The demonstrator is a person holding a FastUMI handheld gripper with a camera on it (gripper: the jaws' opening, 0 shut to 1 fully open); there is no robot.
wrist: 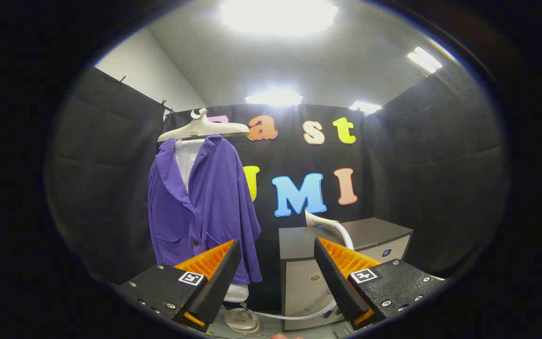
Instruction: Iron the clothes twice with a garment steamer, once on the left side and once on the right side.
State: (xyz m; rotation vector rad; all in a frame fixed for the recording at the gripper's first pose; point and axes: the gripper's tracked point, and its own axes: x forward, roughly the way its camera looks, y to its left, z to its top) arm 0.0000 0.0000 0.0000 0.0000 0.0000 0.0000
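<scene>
The gripper stood released, its fingers spread wide with nothing between them. The purple jacket hung on a cream hanger, left of the dark cabinet. The steamer head lay on the cabinet, its white hose trailing down to the floor.

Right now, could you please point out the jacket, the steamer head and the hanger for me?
jacket (214, 202): gripper view, front panel beside the lapel, beyond the open fingers.
steamer head (317, 220): gripper view, white nozzle lying on the cabinet top.
hanger (205, 128): gripper view, middle of its cream bar.
</scene>
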